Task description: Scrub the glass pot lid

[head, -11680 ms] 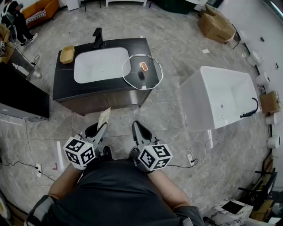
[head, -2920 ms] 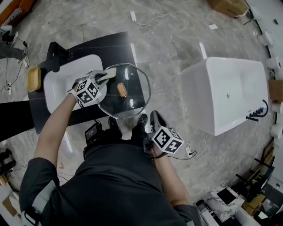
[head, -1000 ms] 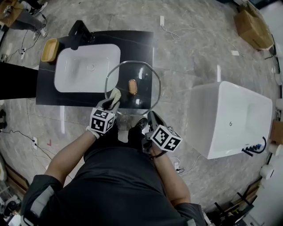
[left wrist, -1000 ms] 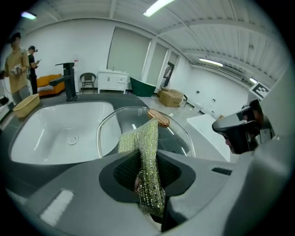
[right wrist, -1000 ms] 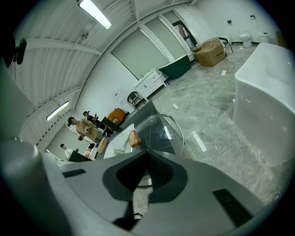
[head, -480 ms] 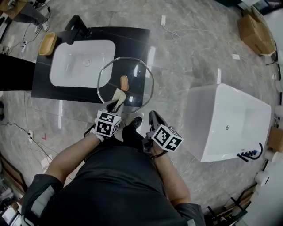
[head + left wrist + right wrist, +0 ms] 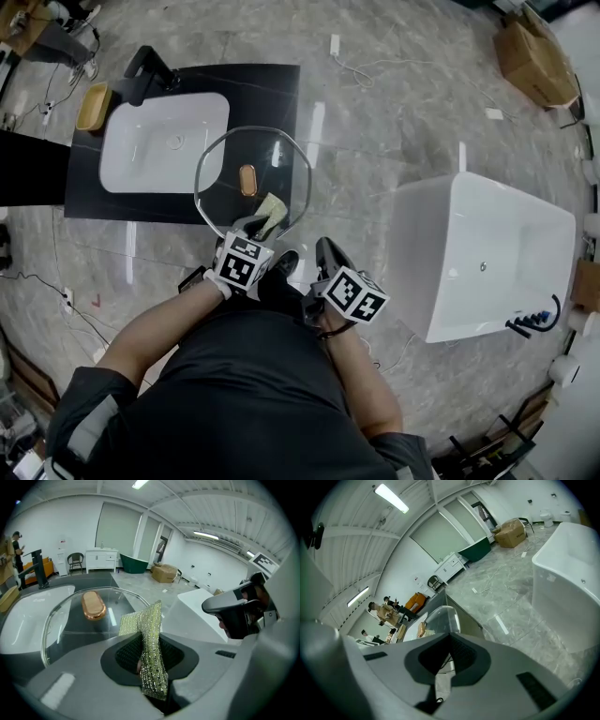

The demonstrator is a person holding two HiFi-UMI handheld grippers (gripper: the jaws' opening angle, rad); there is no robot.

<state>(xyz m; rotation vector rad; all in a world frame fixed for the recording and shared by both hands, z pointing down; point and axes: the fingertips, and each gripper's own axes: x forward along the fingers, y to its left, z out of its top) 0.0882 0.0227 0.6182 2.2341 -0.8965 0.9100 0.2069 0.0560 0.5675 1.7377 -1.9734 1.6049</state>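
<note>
Scrubbing appears under way. My left gripper (image 7: 257, 225) is clamped on the scouring cloth (image 7: 149, 641), at the near part of the glass pot lid (image 7: 225, 159) lying on the counter (image 7: 281, 89). My right gripper (image 7: 323, 248) hangs closed, empty. How much of the lid is clean cannot be judged.

Bathroom-fixture showroom hall, freestanding white bathtub (image 7: 478, 253) at right, vanity basin (image 7: 164, 142) upper left, marble floor (image 7: 394, 112), cardboard box (image 7: 534, 52) upper right.
</note>
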